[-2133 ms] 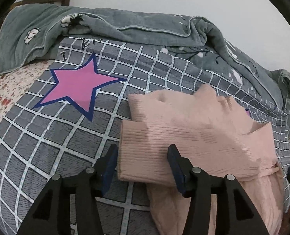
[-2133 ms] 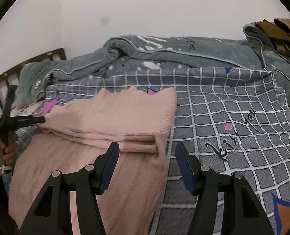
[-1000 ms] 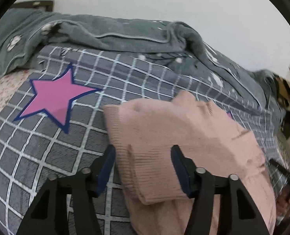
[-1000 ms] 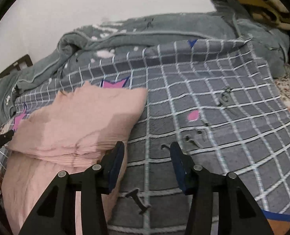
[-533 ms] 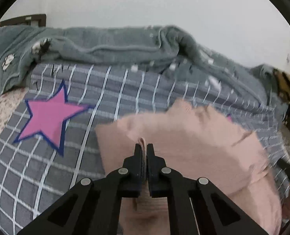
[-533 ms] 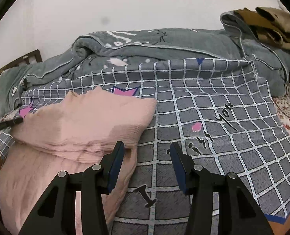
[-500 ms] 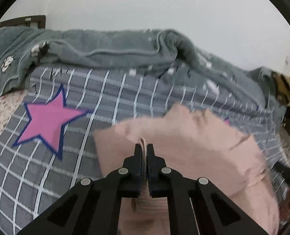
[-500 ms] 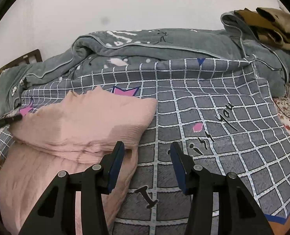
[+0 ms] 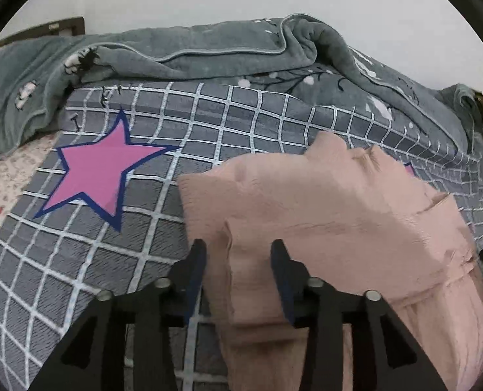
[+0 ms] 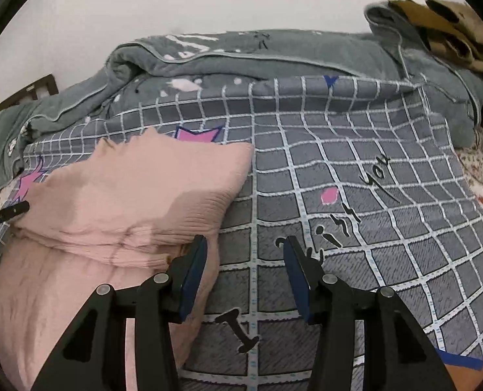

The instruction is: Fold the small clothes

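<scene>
Left wrist view: pink garment (image 9: 323, 208) lay partly folded on the checked bedspread (image 9: 182, 123), its upper half doubled over, lower half left to fold.
Left gripper (image 9: 238, 260) stood released astride the folded edge it had pinched half a second earlier. Right wrist view: right gripper (image 10: 244, 257) gaped empty as before, just beside the garment's right edge.

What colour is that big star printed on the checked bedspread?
The large printed star is pink with a dark blue outline, clearest in the left wrist view.
</scene>
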